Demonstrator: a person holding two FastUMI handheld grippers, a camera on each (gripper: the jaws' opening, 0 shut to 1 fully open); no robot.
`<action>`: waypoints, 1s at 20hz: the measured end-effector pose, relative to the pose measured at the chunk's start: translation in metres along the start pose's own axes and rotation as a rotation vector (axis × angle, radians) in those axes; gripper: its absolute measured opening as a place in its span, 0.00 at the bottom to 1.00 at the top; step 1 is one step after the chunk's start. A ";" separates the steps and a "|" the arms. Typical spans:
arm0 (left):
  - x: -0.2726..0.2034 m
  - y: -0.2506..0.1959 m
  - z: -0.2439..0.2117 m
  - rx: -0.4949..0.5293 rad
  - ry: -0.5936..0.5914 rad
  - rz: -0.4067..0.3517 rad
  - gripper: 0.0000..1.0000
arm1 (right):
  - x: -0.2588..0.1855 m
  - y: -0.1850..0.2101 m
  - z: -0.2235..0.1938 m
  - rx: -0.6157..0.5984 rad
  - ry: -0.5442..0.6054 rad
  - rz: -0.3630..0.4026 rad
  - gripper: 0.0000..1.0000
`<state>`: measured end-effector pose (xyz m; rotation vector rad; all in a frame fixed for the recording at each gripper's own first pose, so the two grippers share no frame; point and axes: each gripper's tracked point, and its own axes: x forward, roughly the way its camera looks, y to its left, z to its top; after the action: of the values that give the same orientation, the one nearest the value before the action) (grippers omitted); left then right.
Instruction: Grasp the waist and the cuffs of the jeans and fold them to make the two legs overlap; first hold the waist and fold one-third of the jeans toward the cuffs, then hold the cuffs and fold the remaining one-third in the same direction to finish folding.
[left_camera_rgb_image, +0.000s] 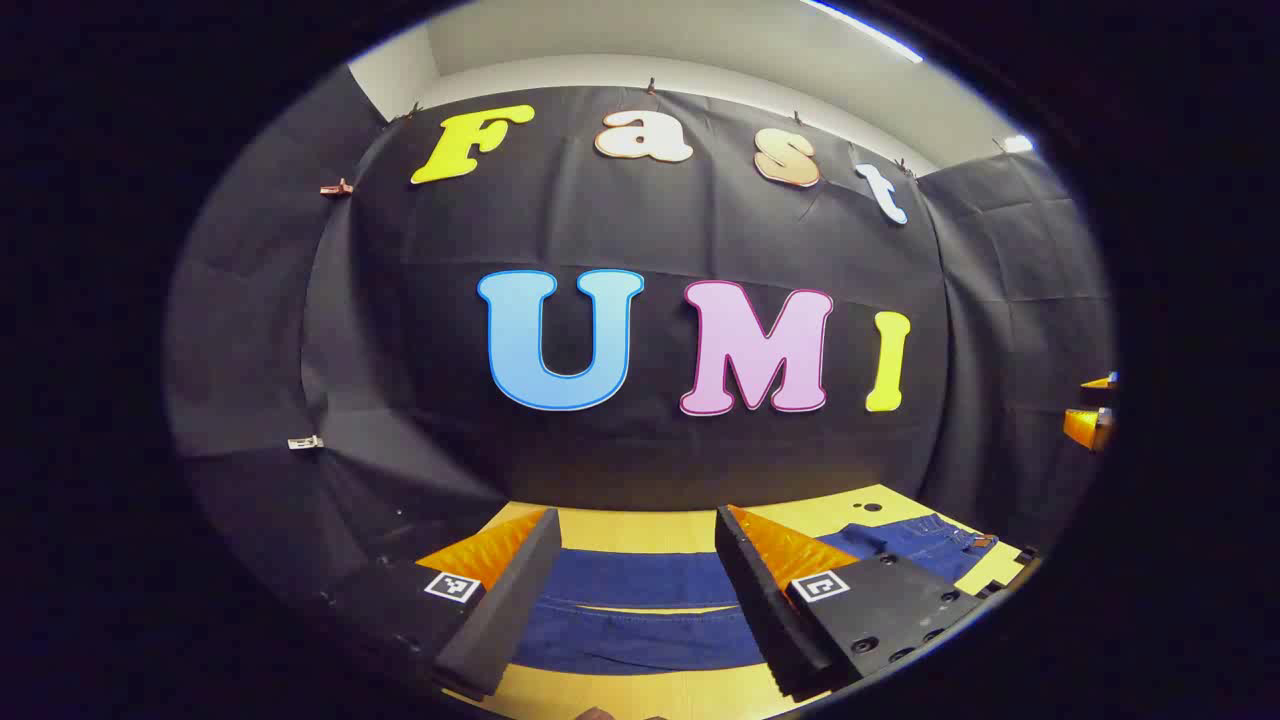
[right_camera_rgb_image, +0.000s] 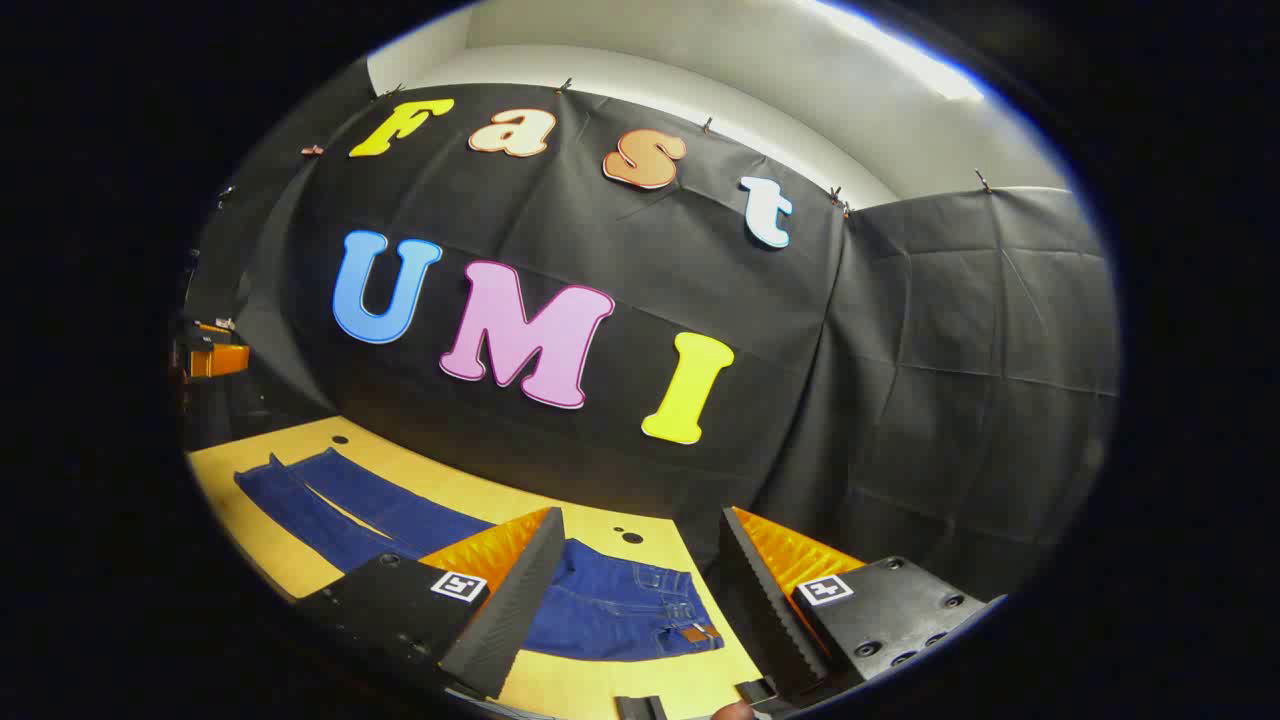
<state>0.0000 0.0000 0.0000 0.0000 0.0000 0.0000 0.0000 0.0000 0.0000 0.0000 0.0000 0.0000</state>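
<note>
A yellow wooden table (right_camera_rgb_image: 560, 690) stands before a black cloth wall, with blue jeans (right_camera_rgb_image: 610, 610) spread flat on it.

In the left gripper view, the left gripper (left_camera_rgb_image: 635, 590) hangs above the two legs, fingers wide apart, holding nothing. In the right gripper view, the right gripper (right_camera_rgb_image: 640, 595) hovers over the waist (right_camera_rgb_image: 690, 615), also spread apart and empty; the legs stretch away to the left.

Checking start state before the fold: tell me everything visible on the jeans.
The jeans are dark blue denim, lying flat and unfolded on the yellow wooden table. The waist end, with belt loops, a pocket and a brown patch, lies below the right gripper; the two legs run away side by side, slightly parted, cuffs near the table's far edge. In the left gripper view the legs lie below the left gripper. Both sets of jaws stand open, nothing gripping the denim.
</note>
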 end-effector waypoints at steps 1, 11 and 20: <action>0.000 0.001 0.003 0.010 -0.006 -0.002 0.97 | 0.001 -0.004 0.001 0.007 0.000 -0.009 0.96; 0.004 -0.022 0.014 0.016 -0.036 -0.045 0.97 | 0.007 -0.013 0.006 0.081 -0.003 -0.038 0.96; 0.009 -0.004 -0.008 0.053 -0.008 -0.024 0.97 | 0.015 -0.022 -0.016 -0.042 0.057 -0.068 0.96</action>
<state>0.0089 -0.0040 -0.0083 0.0529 -0.0079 -0.0242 0.0152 -0.0218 -0.0163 -0.0420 0.0567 -0.0685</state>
